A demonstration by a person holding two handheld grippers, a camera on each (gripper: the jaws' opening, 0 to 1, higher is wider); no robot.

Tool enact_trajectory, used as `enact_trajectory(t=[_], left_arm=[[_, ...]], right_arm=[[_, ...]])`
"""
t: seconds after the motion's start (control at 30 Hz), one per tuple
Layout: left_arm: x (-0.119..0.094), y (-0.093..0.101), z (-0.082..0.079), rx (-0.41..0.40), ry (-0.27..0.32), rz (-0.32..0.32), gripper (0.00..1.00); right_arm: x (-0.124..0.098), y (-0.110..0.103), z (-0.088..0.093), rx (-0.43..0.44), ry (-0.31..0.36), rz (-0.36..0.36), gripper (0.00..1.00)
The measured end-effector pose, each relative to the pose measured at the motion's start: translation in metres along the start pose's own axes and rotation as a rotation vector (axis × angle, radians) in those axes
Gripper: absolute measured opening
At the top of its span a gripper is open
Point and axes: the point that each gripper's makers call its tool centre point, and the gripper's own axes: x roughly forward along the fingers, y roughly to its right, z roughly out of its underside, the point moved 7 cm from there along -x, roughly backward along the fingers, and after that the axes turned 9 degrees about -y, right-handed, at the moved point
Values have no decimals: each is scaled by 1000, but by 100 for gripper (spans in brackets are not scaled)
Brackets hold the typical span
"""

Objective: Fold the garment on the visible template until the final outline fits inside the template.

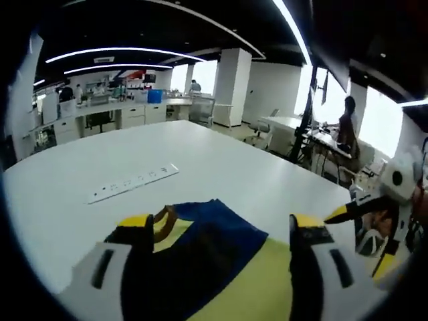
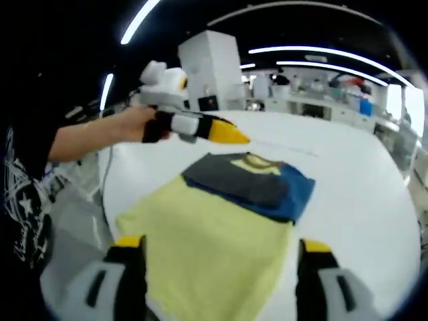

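Observation:
A yellow garment (image 2: 200,247) with a blue and dark grey upper part (image 2: 267,187) lies flat on the white table (image 2: 361,200), its collar toward the far side. My right gripper (image 2: 219,246) hovers open over the yellow hem end, jaws wide apart and holding nothing. My left gripper (image 2: 234,136), held in a person's hand, hangs above the table just beyond the collar. In the left gripper view, the left gripper (image 1: 221,224) is open over the blue and yellow cloth (image 1: 214,261), and the right gripper (image 1: 358,234) comes in from the right edge.
A long white strip (image 1: 134,182) with small marks lies on the table (image 1: 221,160) beyond the garment. A person's arm and dark shirt (image 2: 27,200) stand at the table's edge. Desks, chairs and a seated person (image 1: 348,124) are in the room behind.

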Motion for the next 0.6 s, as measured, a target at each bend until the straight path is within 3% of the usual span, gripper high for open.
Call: enact_trajectory(t=[0.17, 0.6], left_arm=[[-18, -6, 8, 47, -3, -34, 99], [-63, -8, 39, 57, -11, -38, 99]], right_arm=[[5, 9, -12, 12, 18, 9, 87], [36, 31, -35, 7, 7, 3, 73]])
